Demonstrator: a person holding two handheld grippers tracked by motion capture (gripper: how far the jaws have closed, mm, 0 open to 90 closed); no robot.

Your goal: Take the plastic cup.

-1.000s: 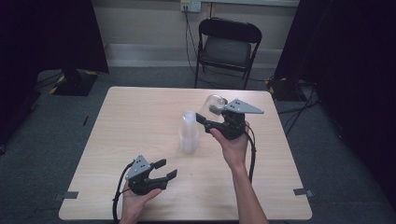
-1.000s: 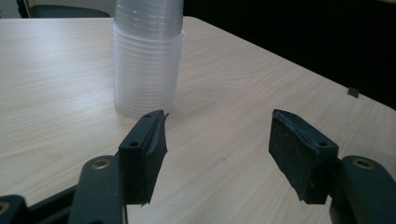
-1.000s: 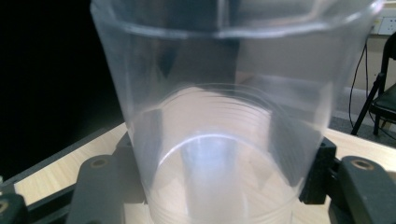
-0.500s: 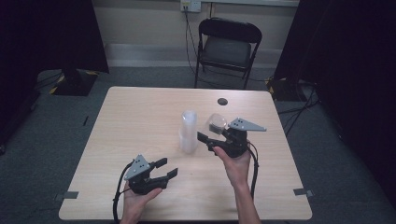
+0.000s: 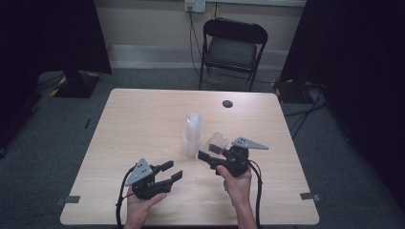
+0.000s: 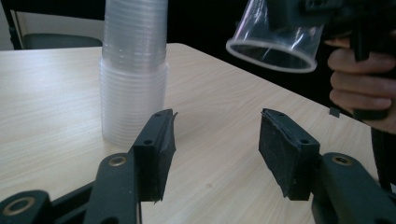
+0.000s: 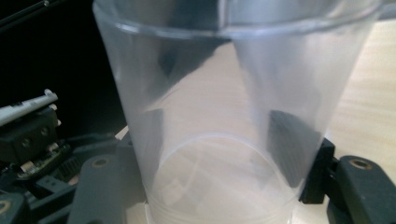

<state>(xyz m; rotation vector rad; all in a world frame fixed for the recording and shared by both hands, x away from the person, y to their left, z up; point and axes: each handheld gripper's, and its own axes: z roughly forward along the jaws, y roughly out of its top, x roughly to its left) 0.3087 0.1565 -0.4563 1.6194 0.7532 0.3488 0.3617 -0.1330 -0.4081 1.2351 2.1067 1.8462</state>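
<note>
In the high view, the right claw [image 5: 208, 158] gripped a clear cup [image 5: 218, 141] tilted above the counter [image 5: 143, 114], just right of the cup stack [image 5: 192, 135]; the left claw [image 5: 168, 171] sat open and empty nearer the person.

In the left gripper view, the cup's mouth [image 6: 271, 51] faced down and sideways, so a squeeze too hard could buckle it.

In the right gripper view, the pads [image 7: 286, 149] pinched the thin, slick wall low down, where the cup might slip or twist free.

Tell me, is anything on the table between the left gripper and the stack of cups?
No. In the high view, only bare table lies between left gripper and cup stack.
</note>
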